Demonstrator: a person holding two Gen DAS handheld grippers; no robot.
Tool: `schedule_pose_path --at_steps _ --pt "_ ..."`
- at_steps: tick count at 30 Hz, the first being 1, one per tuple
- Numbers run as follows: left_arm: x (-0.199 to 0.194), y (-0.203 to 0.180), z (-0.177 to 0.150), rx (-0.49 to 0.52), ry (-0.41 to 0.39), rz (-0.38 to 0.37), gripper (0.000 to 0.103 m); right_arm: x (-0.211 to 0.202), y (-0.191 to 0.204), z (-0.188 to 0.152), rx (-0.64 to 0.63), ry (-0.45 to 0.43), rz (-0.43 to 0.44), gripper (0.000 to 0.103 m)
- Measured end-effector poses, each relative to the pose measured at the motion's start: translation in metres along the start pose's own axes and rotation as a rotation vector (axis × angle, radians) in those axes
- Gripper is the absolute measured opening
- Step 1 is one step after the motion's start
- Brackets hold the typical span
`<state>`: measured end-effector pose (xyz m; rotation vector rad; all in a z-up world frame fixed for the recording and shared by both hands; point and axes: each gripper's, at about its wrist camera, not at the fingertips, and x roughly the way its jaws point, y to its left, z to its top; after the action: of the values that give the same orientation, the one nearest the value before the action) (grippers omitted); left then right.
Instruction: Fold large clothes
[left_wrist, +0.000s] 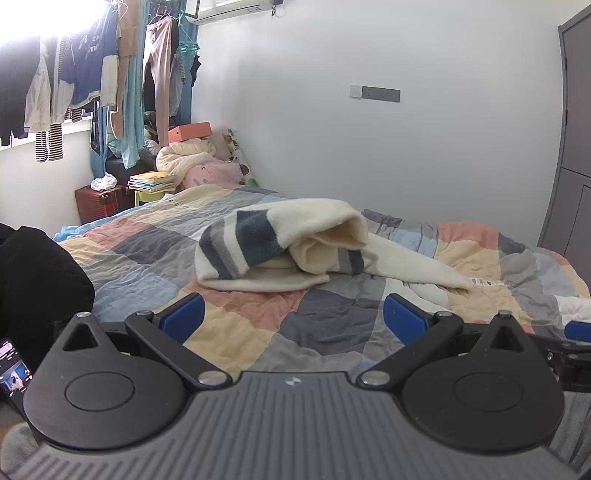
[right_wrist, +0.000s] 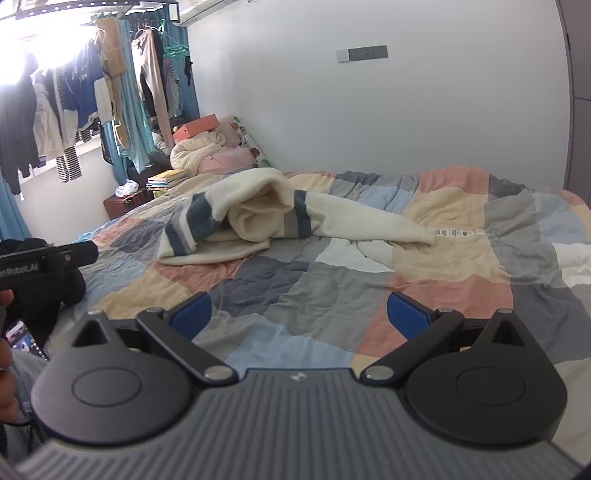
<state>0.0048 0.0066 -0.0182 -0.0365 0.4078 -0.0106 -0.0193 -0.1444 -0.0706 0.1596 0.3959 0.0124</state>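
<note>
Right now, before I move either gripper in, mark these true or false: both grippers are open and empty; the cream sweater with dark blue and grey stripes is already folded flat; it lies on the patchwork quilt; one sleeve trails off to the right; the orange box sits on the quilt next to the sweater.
1. Both grippers open and empty: true. The left gripper and right gripper have their jaws spread, with nothing between them.
2. Cream striped sweater folded flat: false. It is bunched in a loose heap.
3. It lies on the patchwork quilt: true.
4. One sleeve trails right: true.
5. Orange box beside the sweater: false. It sits atop bedding in the far corner.
</note>
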Motion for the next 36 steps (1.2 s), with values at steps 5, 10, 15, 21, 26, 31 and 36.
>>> schedule_pose_path --at_steps 5,10,15,21,26,31,36 --pt "-0.007 0.000 0.000 -0.020 -0.007 -0.019 0.103 -0.006 -0.003 0.000 0.012 0.000 0.023 0.103" --pt "-0.005 0.001 0.005 -0.053 -0.024 -0.075 0.103 -0.008 -0.006 0.001 0.030 -0.012 0.009 0.103" --pt "0.015 0.001 0.015 -0.033 -0.053 -0.036 0.103 0.005 -0.009 0.007 0.059 -0.018 -0.010 0.103" --pt "0.054 0.011 0.032 -0.048 -0.024 -0.050 0.103 0.031 -0.012 0.022 0.098 -0.030 0.017 0.103" --pt "0.101 0.016 0.046 -0.034 0.013 -0.050 0.103 0.060 -0.010 0.039 0.103 -0.013 0.035 0.103" --pt "0.161 0.024 0.054 -0.023 0.055 -0.058 0.103 0.106 -0.015 0.054 0.138 0.036 0.044 0.100" --pt "0.235 0.038 0.050 -0.056 0.101 -0.146 0.103 0.163 -0.015 0.067 0.133 0.069 0.020 0.100"
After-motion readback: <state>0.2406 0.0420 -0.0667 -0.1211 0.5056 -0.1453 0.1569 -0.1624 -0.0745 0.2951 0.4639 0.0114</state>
